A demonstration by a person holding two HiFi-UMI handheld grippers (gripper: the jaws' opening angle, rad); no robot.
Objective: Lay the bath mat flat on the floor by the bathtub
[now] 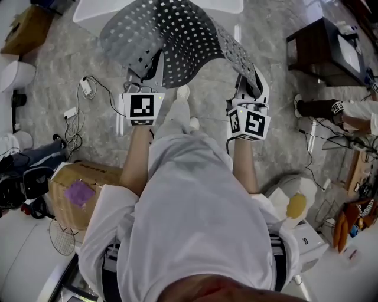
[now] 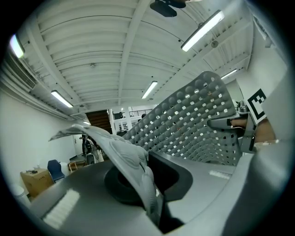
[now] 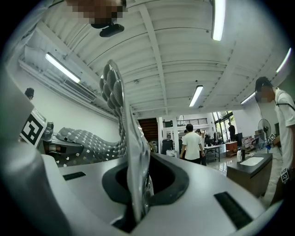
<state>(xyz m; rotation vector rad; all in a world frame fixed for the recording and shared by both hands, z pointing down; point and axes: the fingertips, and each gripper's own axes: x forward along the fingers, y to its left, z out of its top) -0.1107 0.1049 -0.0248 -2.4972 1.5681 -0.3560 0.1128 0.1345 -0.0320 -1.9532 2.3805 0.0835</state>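
Note:
The grey perforated bath mat [image 1: 177,41] hangs in the air in front of me, bowed between my two grippers above the marble floor. My left gripper [image 1: 146,74] is shut on the mat's left edge. My right gripper [image 1: 251,79] is shut on its right edge. In the left gripper view a fold of the mat [image 2: 138,170] runs down into the closed jaws, and the sheet arches away toward the other gripper [image 2: 230,123]. In the right gripper view the mat's bumpy edge [image 3: 129,156] stands upright, clamped between the jaws. A white rim [image 1: 88,10] behind the mat may be the bathtub.
A cardboard box [image 1: 77,191] and loose cables [image 1: 77,121] lie on the floor to my left. At the right stand a dark wooden cabinet [image 1: 322,50] and another person's shoe [image 1: 319,108]. Several people [image 3: 191,143] stand farther back in the room.

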